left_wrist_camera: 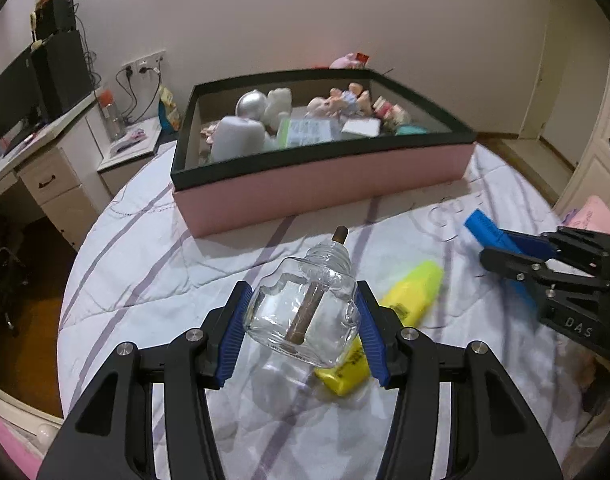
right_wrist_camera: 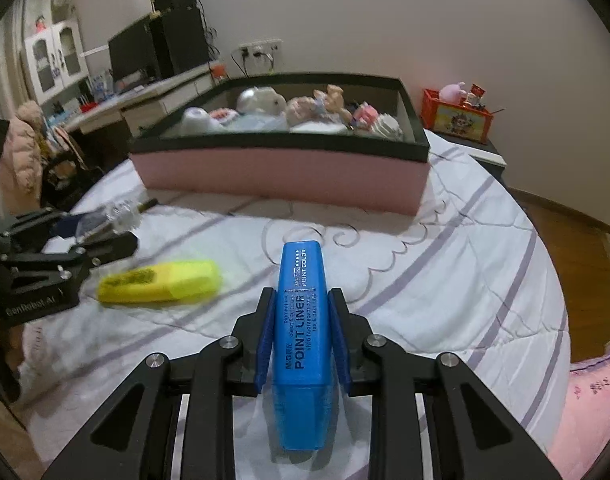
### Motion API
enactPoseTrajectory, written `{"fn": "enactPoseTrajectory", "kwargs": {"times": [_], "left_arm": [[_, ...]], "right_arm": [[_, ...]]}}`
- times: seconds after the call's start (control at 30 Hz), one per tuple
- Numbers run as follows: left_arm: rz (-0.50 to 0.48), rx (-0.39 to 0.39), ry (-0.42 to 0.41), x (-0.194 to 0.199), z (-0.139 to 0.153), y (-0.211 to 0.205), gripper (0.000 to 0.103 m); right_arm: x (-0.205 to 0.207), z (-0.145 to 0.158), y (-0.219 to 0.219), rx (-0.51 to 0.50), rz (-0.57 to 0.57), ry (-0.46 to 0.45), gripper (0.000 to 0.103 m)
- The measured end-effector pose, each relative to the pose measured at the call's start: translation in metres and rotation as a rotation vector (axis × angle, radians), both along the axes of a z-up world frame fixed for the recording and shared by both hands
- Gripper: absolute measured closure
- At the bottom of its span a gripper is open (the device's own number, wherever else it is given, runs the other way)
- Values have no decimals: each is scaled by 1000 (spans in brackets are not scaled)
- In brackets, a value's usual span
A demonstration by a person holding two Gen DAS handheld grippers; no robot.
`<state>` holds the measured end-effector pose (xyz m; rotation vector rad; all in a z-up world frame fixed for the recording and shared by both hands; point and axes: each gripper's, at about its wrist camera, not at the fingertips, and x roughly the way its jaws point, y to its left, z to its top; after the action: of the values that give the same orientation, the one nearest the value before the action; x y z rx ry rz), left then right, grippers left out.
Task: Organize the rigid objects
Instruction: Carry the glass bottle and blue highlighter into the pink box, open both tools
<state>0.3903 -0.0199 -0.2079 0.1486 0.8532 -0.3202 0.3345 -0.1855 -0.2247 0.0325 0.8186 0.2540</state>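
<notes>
My left gripper (left_wrist_camera: pixel 303 308) is shut on a clear glass bottle (left_wrist_camera: pixel 305 308) with a brown wick, held a little above the bed, neck pointing toward the box. In the right wrist view that bottle (right_wrist_camera: pixel 117 214) shows at the left inside the left gripper (right_wrist_camera: pixel 101 236). My right gripper (right_wrist_camera: pixel 301 312) is shut on a blue highlighter (right_wrist_camera: pixel 301 320), its cap pointing forward; from the left wrist view the same blue highlighter (left_wrist_camera: pixel 493 232) sticks out of the right gripper (left_wrist_camera: pixel 501 248) at the right. A yellow highlighter (left_wrist_camera: pixel 389 324) (right_wrist_camera: pixel 161 282) lies on the quilt between both grippers.
A pink box with a black rim (left_wrist_camera: pixel 321 184) (right_wrist_camera: pixel 281 176), holding several toys and bottles, stands on the striped white quilt (left_wrist_camera: pixel 153 264) ahead. A desk with a monitor (left_wrist_camera: pixel 13 100) is at the left, a red crate (right_wrist_camera: pixel 457 114) on a side table beyond the bed.
</notes>
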Motion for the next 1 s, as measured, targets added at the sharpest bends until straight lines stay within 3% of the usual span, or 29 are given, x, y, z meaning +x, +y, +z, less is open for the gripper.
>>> {"fn": "enactPoseTrajectory", "kwargs": {"times": [0.53, 0.7, 1.0], "left_arm": [[-25, -40, -72, -12, 40, -11, 51], [-19, -69, -97, 1, 53, -10, 51], [-63, -35, -117, 58, 70, -32, 51]], "right_arm": [[-7, 52, 9, 66, 45, -112, 76], [6, 67, 13, 67, 70, -147, 76], [61, 86, 21, 8, 78, -185, 76]]}}
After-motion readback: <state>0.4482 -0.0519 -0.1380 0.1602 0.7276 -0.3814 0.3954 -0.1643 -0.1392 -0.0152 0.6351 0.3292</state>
